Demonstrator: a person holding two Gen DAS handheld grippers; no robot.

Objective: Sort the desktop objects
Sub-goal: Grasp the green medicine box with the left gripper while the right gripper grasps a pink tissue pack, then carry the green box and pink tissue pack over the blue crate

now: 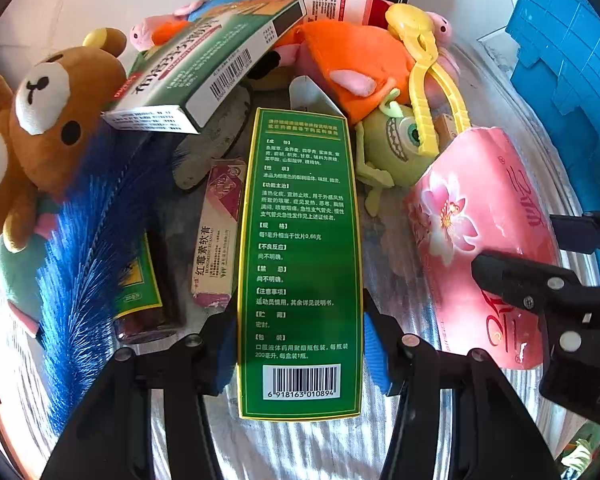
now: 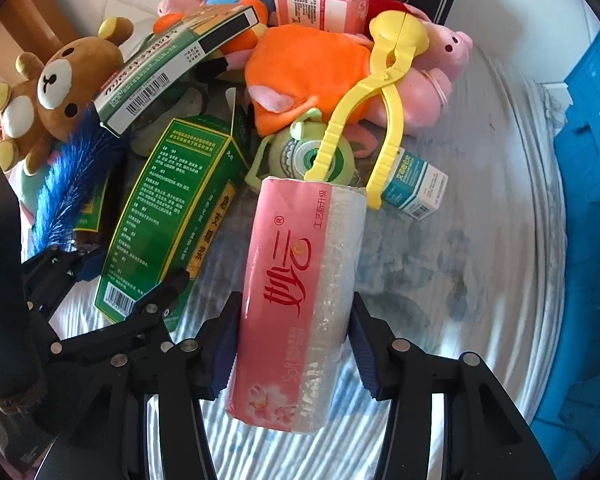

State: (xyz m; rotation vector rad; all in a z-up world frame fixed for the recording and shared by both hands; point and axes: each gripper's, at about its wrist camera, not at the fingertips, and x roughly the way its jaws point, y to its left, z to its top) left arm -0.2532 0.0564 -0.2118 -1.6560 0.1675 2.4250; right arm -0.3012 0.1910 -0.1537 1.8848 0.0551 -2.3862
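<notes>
The left gripper clamps a tall green cardboard box between its blue ribbed pads; the box is glossy, flat-sided and rectangular, printed with white text and a barcode at the end nearest the gripper. The right gripper squeezes a soft pink tissue pack, a rounded oblong in shiny plastic wrap with red lettering and a flower print, its pads pressing both long sides.

Just left of the left gripper lie a fluffy blue feather, a slim pink carton and a dark glass bottle. Beyond its fingertips a second green and white box rests tilted on the heap, beside a brown plush bear. Ahead of the right gripper sit an orange plush toy, a green one-eyed plush monster, a pink plush pig and hard yellow plastic tongs, whose handle ends touch the pack's far end. A small teal and white box lies just right of those tongs. Everything rests on a pale, rippled cloth, with a blue plastic crate far right.
</notes>
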